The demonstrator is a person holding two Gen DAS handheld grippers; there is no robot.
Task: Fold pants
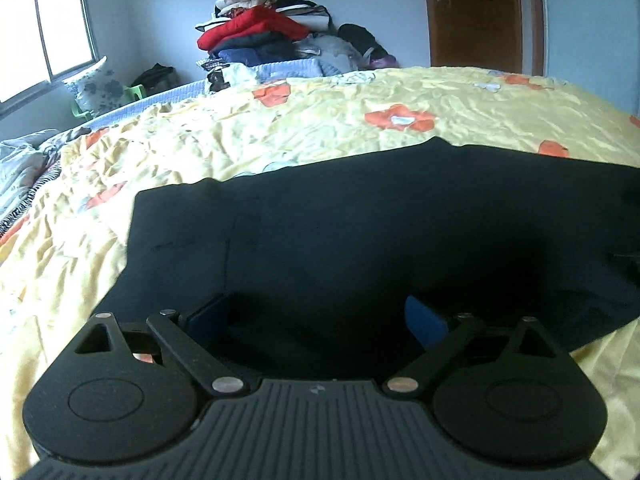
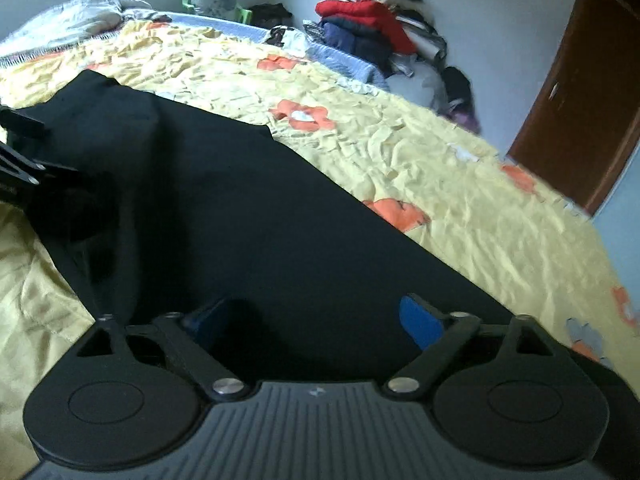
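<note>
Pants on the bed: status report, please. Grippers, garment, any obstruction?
Left gripper open, empty. Right gripper open, empty. Black pants lying flat on yellow floral bedspread, under both grippers. Nothing on the pants; clothes pile far off by the wall.

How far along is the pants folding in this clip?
Done: the dark pants lie flat on the yellow bedspread, apparently folded lengthwise into one long band, though layers are hard to tell in the dark cloth. In hand: nothing; the left tool and right tool are both open above the fabric. Left: probably the crosswise folds, since the pants still stretch long across the bed.
</note>
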